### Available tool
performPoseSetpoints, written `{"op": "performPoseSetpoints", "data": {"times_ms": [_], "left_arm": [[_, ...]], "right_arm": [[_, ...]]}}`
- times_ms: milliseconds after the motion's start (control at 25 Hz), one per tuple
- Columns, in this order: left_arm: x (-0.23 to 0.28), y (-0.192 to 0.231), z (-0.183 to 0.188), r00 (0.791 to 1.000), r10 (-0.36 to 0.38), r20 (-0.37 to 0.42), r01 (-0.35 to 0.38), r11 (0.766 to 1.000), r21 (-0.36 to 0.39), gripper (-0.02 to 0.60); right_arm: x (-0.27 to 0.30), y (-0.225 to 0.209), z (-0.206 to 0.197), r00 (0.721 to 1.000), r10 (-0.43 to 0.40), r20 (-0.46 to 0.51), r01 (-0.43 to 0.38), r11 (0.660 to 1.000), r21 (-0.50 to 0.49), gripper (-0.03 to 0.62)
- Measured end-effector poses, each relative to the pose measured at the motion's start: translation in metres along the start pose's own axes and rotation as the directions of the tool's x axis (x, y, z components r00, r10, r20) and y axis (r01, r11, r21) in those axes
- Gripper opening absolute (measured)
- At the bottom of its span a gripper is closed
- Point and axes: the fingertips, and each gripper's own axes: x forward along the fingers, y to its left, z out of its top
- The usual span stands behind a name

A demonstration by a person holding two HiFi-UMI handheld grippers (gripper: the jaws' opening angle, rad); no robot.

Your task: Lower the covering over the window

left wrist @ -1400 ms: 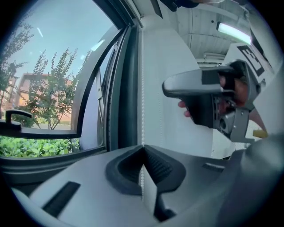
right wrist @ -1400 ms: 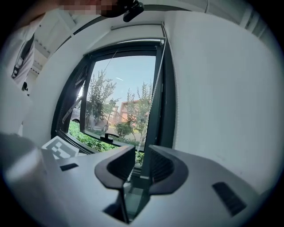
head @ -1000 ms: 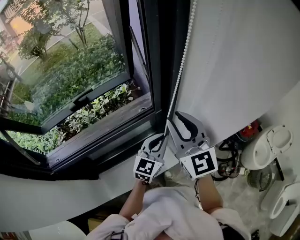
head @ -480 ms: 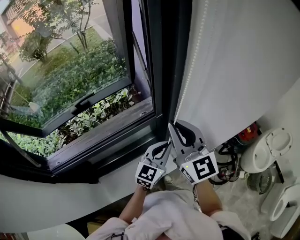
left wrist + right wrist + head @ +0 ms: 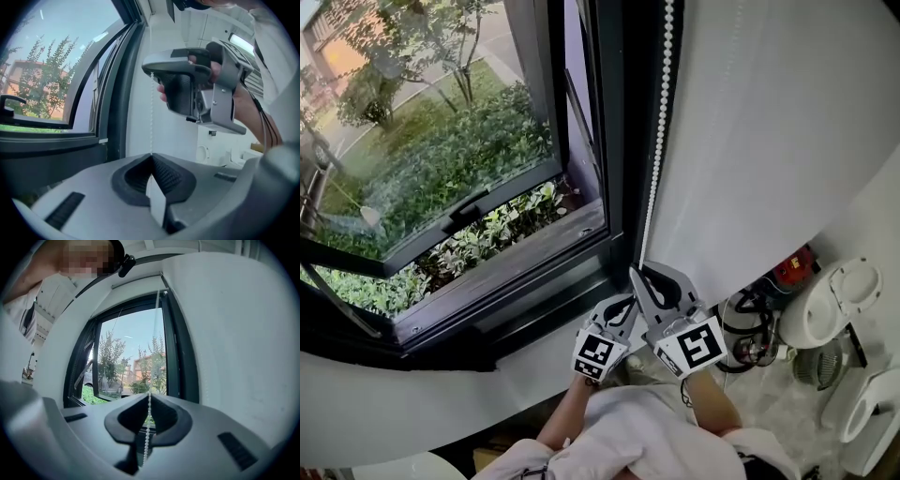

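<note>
Closing jaws pinch bead chain (image 5: 147,437), seen only from right hand-held gripper (image 5: 149,399).

the thin white bead chain (image 5: 657,122) hangs straight and taut just beside the right upright of the dark-framed window (image 5: 441,169). its lower stretch is pinched in the closed right gripper (image 5: 635,274) and, just below, in the closed left gripper (image 5: 628,302). the window's pane stands tilted open, green shrubs showing through the glass.
</note>
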Motion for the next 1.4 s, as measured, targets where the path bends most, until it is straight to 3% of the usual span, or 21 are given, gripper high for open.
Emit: {"op": "performPoseSetpoints", "data": {"times_ms": [920, 1000, 1120, 1400], "left_arm": [[-0.009, -0.007, -0.103, 0.986, -0.042, -0.16, 0.031, 0.997, -0.072, 0.017], [-0.014, -0.007, -0.101, 0.988, -0.037, -0.152, 0.025, 0.996, -0.081, 0.028], [-0.024, -0.005, -0.088, 0.991, -0.031, -0.13, 0.019, 0.996, -0.091, 0.106], [-0.049, 0.007, -0.008, 1.0, -0.002, -0.015, 0.002, 1.0, -0.025, 0.12]], "right_arm": [[-0.017, 0.017, -0.095, 0.991, 0.051, -0.121, -0.036, 0.992, 0.122, 0.009], [-0.018, 0.016, -0.095, 0.992, 0.049, -0.116, -0.035, 0.992, 0.124, 0.009], [-0.02, 0.016, -0.094, 0.993, 0.051, -0.108, -0.037, 0.991, 0.126, 0.009], [-0.023, 0.017, -0.094, 0.994, 0.058, -0.098, -0.044, 0.989, 0.14, 0.009]]}}
